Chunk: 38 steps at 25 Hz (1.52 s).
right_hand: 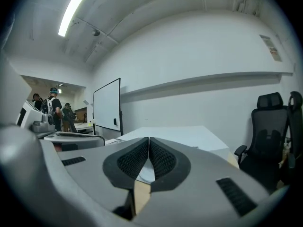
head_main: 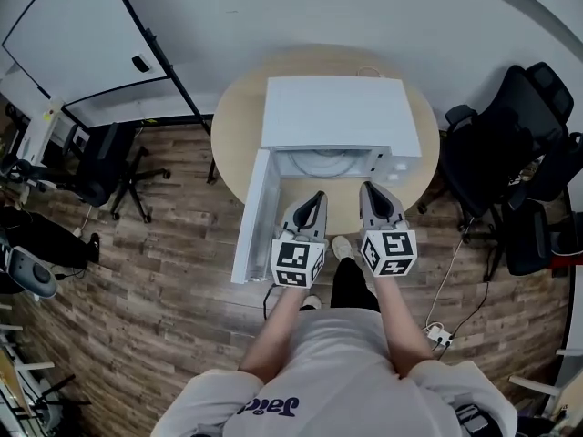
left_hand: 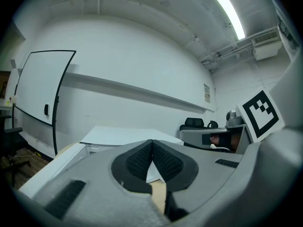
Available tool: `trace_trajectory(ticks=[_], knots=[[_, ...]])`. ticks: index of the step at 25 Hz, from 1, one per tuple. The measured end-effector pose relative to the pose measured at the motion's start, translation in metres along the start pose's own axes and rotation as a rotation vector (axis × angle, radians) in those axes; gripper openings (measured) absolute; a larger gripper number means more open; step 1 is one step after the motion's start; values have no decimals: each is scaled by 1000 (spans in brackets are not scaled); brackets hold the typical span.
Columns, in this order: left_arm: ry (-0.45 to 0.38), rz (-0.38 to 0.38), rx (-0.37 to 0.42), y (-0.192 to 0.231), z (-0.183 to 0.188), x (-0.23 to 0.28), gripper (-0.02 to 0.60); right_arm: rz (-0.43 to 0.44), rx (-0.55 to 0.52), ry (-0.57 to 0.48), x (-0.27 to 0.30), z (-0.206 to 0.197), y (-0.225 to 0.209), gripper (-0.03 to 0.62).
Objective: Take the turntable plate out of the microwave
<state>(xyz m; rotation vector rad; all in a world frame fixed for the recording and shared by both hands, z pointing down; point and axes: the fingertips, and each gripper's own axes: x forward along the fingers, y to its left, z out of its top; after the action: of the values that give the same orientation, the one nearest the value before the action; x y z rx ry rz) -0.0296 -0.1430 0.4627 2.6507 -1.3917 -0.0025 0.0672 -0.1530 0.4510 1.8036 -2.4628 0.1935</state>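
White dominates the room: a whiteboard point(head_main: 73, 35) stands off to the left, and a white microwave point(head_main: 337, 116) sits in the middle of a round wooden bench point(head_main: 232, 130). Its door point(head_main: 252, 217) hangs open on the left and reaches out past the bench's near edge. Just right of the door, the left hand-held gripper point(head_main: 314, 198) points about level at the open cavity, its jaws pinched together with nothing between them. The turntable plate point(head_main: 321, 164) lies on the cavity floor, and only its pale, glassy front arc shows. The right hand-held gripper point(head_main: 368, 189) is beside the left one at the near edge, also closed and empty. Black office chairs point(head_main: 510, 144) stand beyond the bench's right edge.

The plate looks like glass to me, so it should be stiff, fairly heavy and slick, and it would break if dropped. I'd open both sets of jaws and nip the rim on its left and right sides. Then I'd lift it a little and draw it out level.
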Motion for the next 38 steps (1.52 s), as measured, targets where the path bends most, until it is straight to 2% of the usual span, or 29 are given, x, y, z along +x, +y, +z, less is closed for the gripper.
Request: trace_trajectory(ticks=[10, 15, 20, 26, 32, 35, 38], knots=[[80, 37, -47, 27, -35, 51, 14, 35, 29, 97, 53, -33, -20, 17], [141, 72, -159, 45, -65, 70, 14, 55, 42, 161, 72, -59, -24, 17], [203, 104, -235, 58, -94, 85, 14, 72, 58, 217, 89, -83, -28, 17], [248, 131, -422, 73, -122, 97, 14, 96, 92, 309, 105, -116, -32, 17], [223, 90, -642, 79, -150, 109, 15, 107, 97, 343, 111, -129, -34, 17], [227, 51, -762, 77, -166, 116, 15, 108, 97, 345, 116, -130, -38, 17], [232, 45, -868, 77, -182, 120, 15, 105, 100, 348, 120, -131, -42, 17]])
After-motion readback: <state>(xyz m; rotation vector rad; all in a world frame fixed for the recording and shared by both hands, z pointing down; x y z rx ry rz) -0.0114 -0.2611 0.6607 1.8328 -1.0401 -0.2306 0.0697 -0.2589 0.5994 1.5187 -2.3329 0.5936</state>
